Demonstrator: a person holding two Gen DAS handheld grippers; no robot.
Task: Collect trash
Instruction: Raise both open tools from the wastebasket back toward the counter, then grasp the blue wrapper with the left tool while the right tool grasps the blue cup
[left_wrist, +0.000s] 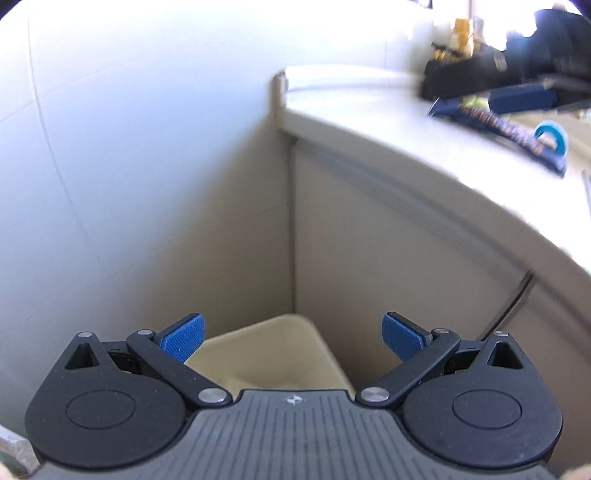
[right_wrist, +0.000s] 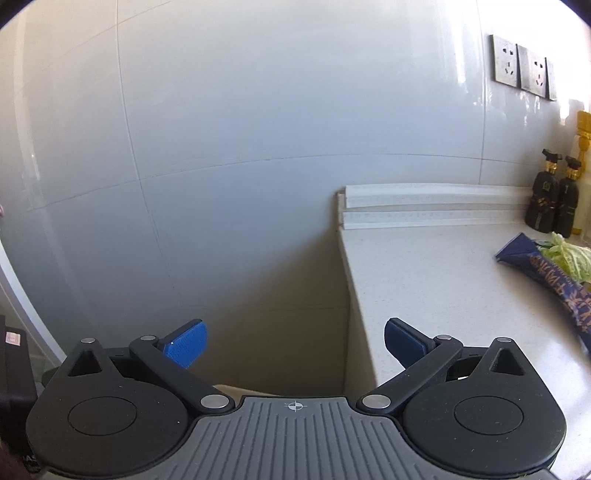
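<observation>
My left gripper (left_wrist: 293, 338) is open with nothing between its blue pads. It hangs above a beige bin (left_wrist: 269, 358) that stands on the floor in the corner between the wall and the cabinet. My right gripper (right_wrist: 295, 345) is open and empty too, at the left end of the white counter (right_wrist: 436, 280). On that counter at the right lies a dark blue wrapper (right_wrist: 554, 288) with orange print, and green leafy scraps (right_wrist: 567, 253) beside it. The left wrist view shows the same wrapper (left_wrist: 498, 123), blurred, with a blue ring (left_wrist: 552, 140) next to it.
Two dark bottles (right_wrist: 554, 199) with gold caps stand at the counter's back right. Wall sockets (right_wrist: 524, 68) sit above them. A beige cabinet front (left_wrist: 406, 258) runs below the counter. Dark objects (left_wrist: 517, 62) lie far back on the counter. The grey tiled wall (right_wrist: 221, 147) fills the left.
</observation>
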